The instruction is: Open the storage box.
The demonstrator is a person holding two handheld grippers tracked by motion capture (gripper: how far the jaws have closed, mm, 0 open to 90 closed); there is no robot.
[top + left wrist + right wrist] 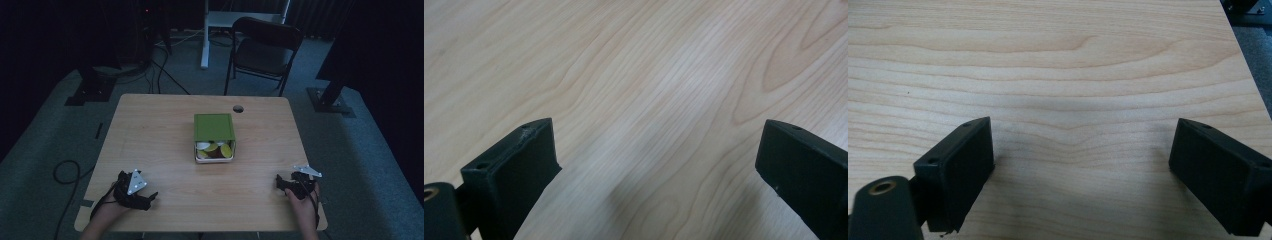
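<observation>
A clear box (215,150) with a green lid (214,126) stands at the middle of the wooden table (160,130); the lid is slid back, so yellow, white and dark round pieces (216,149) show at its near end. My left gripper (150,197) rests near the table's front left, far from the box, jaws wide apart over bare wood (659,100). My right gripper (280,183) rests near the front right edge, also open with nothing between its fingers (955,170).
A round cable hole (238,108) sits in the table behind the box. A black folding chair (265,50) and a white desk leg (205,35) stand beyond the far edge. Cables (65,172) lie on the grey carpet at left.
</observation>
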